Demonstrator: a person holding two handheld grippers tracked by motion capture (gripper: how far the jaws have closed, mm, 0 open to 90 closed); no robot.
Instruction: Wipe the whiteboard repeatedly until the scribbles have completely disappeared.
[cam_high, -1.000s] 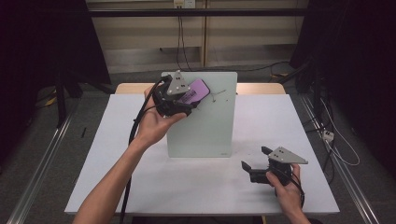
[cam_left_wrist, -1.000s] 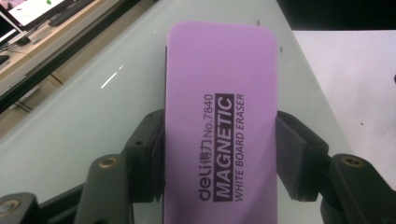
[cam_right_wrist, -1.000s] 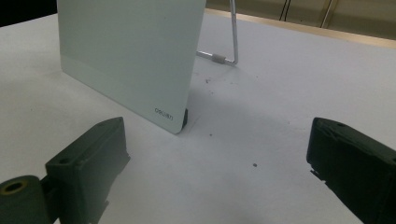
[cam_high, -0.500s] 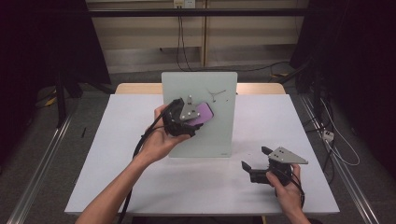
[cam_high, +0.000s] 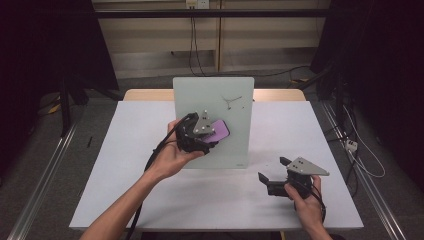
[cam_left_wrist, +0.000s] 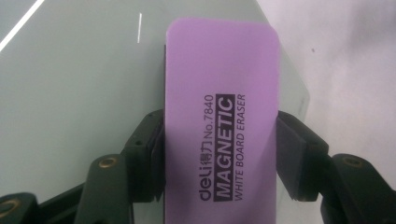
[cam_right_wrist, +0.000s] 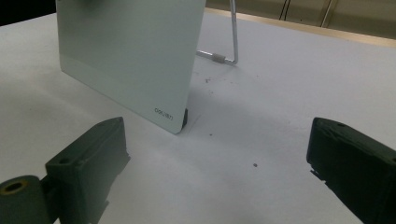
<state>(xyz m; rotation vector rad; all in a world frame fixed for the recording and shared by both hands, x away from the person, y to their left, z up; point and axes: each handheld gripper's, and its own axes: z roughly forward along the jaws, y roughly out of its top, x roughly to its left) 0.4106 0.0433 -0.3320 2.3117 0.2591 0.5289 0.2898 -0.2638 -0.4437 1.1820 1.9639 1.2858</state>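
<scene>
A pale green glass whiteboard (cam_high: 220, 107) stands upright on its wire stand in the middle of the white table (cam_high: 125, 150). My left gripper (cam_high: 212, 137) is shut on a purple magnetic whiteboard eraser (cam_high: 218, 130), held flat against the board's lower left face. In the left gripper view both black pads (cam_left_wrist: 149, 154) clamp the long sides of the eraser (cam_left_wrist: 222, 107), printed "MAGNETIC WHITE BOARD ERASER". A thin drawn line mark (cam_high: 231, 100) sits on the board's upper right. My right gripper (cam_high: 272, 172) rests on the table at the front right, open, nothing between its jaws, pointing at the board's lower corner (cam_right_wrist: 173, 114).
The board's wire stand (cam_right_wrist: 229, 46) reaches back behind it on the table. Dark specks (cam_right_wrist: 254, 164) lie on the tabletop near the board's corner. A wooden strip (cam_high: 145, 94) edges the far side of the table. Cables hang on the wall behind.
My left gripper has slid down the board's face with the eraser in it, from the upper left toward the lower left. The right gripper has stayed where it was.
</scene>
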